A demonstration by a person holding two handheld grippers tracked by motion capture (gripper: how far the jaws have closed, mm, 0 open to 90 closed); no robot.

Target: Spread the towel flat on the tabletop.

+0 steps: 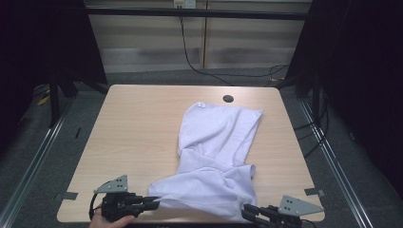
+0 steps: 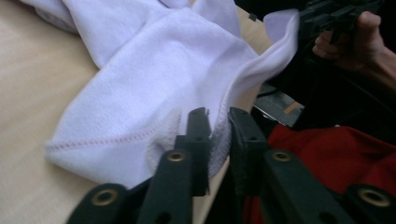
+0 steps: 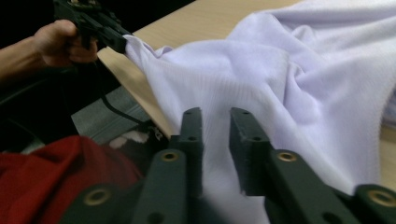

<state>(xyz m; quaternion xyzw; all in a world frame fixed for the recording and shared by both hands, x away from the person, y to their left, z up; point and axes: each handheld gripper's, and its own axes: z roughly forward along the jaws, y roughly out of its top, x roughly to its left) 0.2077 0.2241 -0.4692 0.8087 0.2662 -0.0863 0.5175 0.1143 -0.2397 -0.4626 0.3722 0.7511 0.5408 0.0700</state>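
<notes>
Here a white garment [image 1: 214,152] lies crumpled on a light wood table [image 1: 133,133], reaching from just before the round cable hole [image 1: 228,99] at the far edge down to the near edge. Relative to that hole, the left gripper [image 1: 154,201] sits at the near-left corner of the cloth, its jaws pinching the stitched hem, which the left gripper view shows caught between the two black jaws. The right gripper [image 1: 248,212] sits at the cloth's near-right corner; in its own view the jaws stand slightly apart with white fabric lying between and beneath them, and I cannot tell whether they grip it. A small white tag [image 1: 201,105] shows at the garment's far end, nearest the hole; any writing on it is too small to read. Red cloth [image 2: 336,158] shows below the table's near edge.
</notes>
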